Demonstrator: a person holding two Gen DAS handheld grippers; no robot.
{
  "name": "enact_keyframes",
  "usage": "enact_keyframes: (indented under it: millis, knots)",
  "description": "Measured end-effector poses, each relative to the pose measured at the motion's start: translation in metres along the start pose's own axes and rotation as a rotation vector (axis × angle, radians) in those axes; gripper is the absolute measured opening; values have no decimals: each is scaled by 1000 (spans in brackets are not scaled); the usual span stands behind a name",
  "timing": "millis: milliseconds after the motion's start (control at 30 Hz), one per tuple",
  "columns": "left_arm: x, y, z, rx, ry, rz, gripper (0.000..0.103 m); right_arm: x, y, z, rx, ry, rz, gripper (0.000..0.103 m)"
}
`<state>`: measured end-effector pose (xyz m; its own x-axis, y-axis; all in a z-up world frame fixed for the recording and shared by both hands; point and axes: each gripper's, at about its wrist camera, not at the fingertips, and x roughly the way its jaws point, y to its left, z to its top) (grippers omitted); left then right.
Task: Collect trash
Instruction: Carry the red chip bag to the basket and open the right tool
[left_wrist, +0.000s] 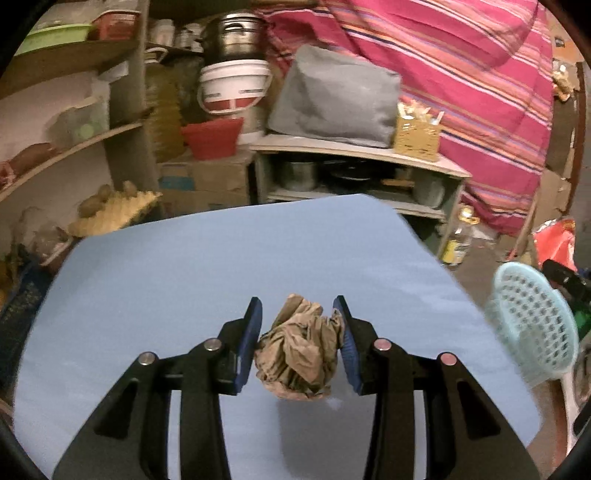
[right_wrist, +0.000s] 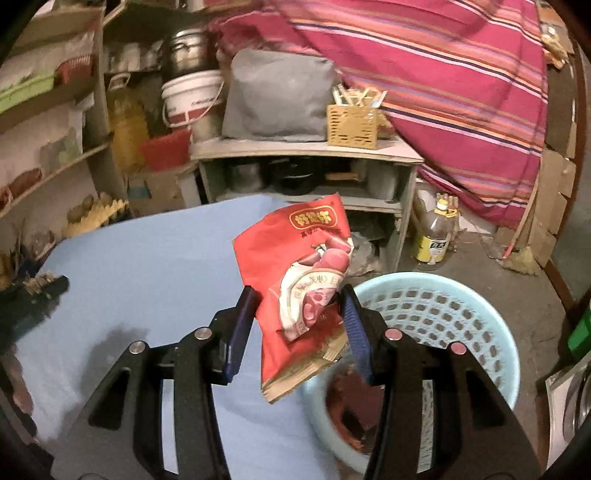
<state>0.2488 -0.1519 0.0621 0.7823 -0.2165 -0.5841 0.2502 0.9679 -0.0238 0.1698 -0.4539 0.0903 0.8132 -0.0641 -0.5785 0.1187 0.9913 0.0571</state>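
Note:
My left gripper (left_wrist: 298, 325) is shut on a crumpled brown paper ball (left_wrist: 300, 357) and holds it just above the light blue table (left_wrist: 184, 273). My right gripper (right_wrist: 299, 314) is shut on a red snack wrapper (right_wrist: 299, 273), which hangs at the table's right edge (right_wrist: 147, 258), beside and partly over the pale blue perforated basket (right_wrist: 443, 321). The basket stands on the floor to the right of the table, with something red inside it. The basket's rim also shows at the far right of the left wrist view (left_wrist: 535, 325).
Behind the table stands a low shelf unit (right_wrist: 306, 151) with a grey bag (right_wrist: 277, 99) and a yellow holder (right_wrist: 352, 125). A striped red cloth (right_wrist: 461, 92) hangs at the right. A bottle (right_wrist: 434, 236) stands on the floor. Cluttered shelves (left_wrist: 74, 147) line the left.

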Motion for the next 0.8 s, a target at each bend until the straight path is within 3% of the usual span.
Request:
enact_keyframes:
  millis: [167,467,733,800]
  knots:
    - [0,-50,15,-9,-22,-69,40,-10,-34,7,17,-17,-54,48]
    - [6,-147,29,108,-70,-154,40,-5,-102,-11,47,38,-177,48]
    - [15,-176,25,150,-63,-175,40,13,-133,-24,111,81,-178,48]
    - [15,-178,25,150,-62,-176,40,15,-133,-23,113,69,-181,55]
